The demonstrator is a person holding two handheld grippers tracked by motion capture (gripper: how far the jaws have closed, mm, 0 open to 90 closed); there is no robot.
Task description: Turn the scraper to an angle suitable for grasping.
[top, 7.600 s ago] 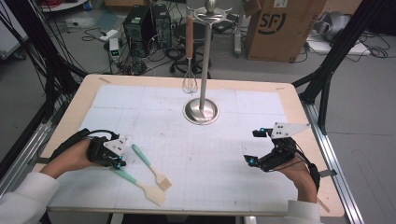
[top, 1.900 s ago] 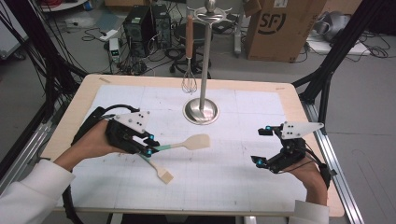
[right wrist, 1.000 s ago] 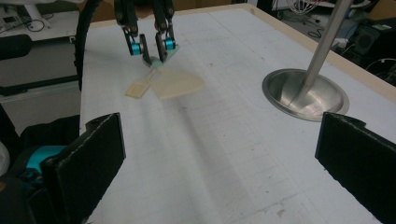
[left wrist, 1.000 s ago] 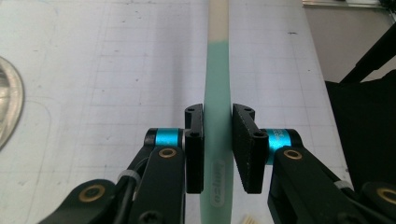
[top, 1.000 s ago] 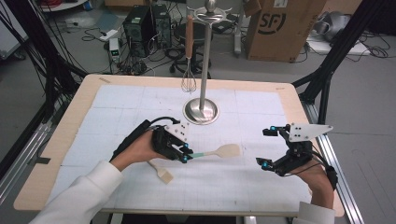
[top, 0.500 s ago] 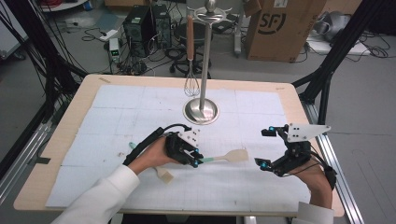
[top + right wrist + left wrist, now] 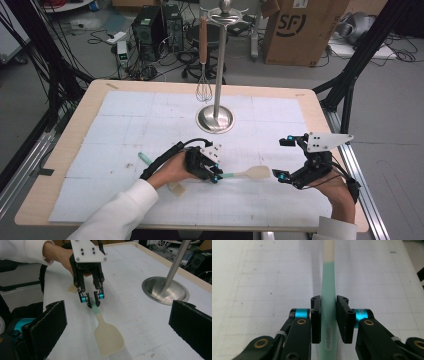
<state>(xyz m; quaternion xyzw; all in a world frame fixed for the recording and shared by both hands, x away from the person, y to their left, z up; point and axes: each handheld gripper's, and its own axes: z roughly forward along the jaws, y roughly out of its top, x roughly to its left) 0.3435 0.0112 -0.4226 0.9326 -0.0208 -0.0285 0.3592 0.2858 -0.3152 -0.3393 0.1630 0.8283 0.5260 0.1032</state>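
From above, your left claw [image 7: 216, 176] pinches the mint-green handle of the cream-bladed silicone spatula [image 7: 248, 173], blade pointing toward your wide-open, empty right claw [image 7: 281, 159]. Bare white surface [image 7: 125, 115] lies all around.

Along the left claw, both pads clamp the handle.

Along the right claw, the blade lies between its spread jaws; the steel stand base [image 7: 165, 290] sits well apart.

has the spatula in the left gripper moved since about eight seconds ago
Yes. The spatula, shut in the left gripper, has gone from the table's left side rightward, past the stand's base, toward the right gripper.
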